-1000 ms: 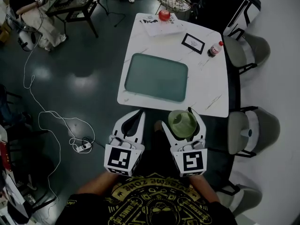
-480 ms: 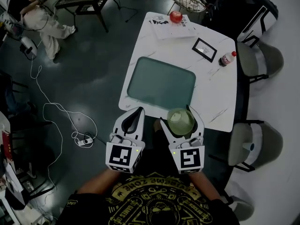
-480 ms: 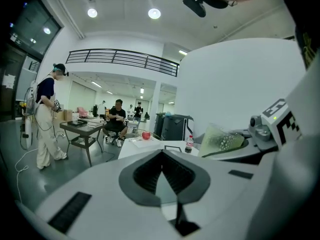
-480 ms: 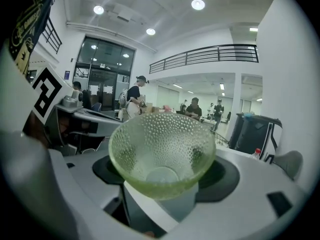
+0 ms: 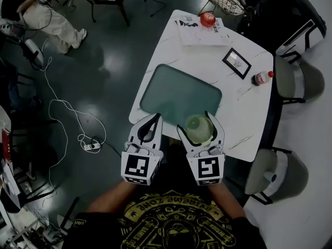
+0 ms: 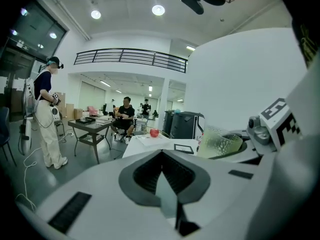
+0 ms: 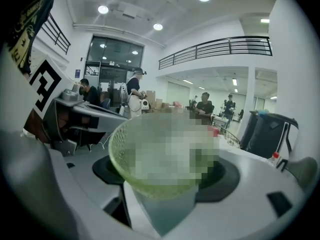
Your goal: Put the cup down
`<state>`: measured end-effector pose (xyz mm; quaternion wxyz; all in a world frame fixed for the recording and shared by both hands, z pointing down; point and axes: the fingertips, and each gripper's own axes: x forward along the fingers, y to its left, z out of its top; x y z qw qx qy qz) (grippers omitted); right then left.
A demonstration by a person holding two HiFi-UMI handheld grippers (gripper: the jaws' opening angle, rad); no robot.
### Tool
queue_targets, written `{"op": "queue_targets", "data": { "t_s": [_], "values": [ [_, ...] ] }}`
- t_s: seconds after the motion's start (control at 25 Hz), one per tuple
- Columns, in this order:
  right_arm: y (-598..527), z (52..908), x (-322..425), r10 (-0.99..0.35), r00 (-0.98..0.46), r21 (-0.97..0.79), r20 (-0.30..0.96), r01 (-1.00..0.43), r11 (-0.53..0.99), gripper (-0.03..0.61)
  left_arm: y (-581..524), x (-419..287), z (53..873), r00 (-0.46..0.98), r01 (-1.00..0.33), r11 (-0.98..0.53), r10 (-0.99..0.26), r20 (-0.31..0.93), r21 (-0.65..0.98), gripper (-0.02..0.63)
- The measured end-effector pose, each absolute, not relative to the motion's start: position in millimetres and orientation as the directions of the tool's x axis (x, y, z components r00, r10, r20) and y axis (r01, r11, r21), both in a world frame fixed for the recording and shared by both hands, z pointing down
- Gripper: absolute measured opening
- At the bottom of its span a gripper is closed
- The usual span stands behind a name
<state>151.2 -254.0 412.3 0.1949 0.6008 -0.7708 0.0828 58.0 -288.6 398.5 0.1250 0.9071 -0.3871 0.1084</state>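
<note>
Whereas a second ago the green cup (image 5: 198,128) hung short of the white table (image 5: 244,108), it is now over the table's near edge, just beside the green tray (image 5: 179,95) — clamped in the right gripper's (image 5: 195,124) wide-set jaws. The left gripper (image 5: 155,119) (jaws together, empty) has advanced alongside. The person's black shirt (image 5: 171,227) reads "EXTREME ZONE".

A white marble-look table (image 5: 168,56) carries a dark green rectangular tray (image 5: 180,96) near its front edge. At the far end a round red fruit-like object (image 5: 208,19) sits on white printed sheets (image 5: 197,34). Nearer lie a small black-framed card (image 5: 236,63) and, by the right edge, a red-capped clear bottle (image 5: 262,78). A grey padded chair (image 5: 307,79) stands just right of the table, and a white cable (image 5: 65,119) snakes over the dark floor (image 5: 104,61) on the left.
</note>
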Motion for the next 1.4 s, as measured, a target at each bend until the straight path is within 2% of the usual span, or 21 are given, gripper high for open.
{"op": "queue_targets", "data": {
  "t_s": [0.64,1.4],
  "values": [
    [-306,490,163,-0.827,-0.337,0.051,0.449,-0.915,0.401,0.380,-326,75,473,0.566,-0.815,-0.564,-0.727,0.388,0.133,0.009],
    [-346,560,170,-0.796,-0.347,0.017,0.496,-0.912,0.409,0.380,-355,86,536,0.525,-0.832,-0.541,-0.702,0.481,0.119,0.009]
  ]
}}
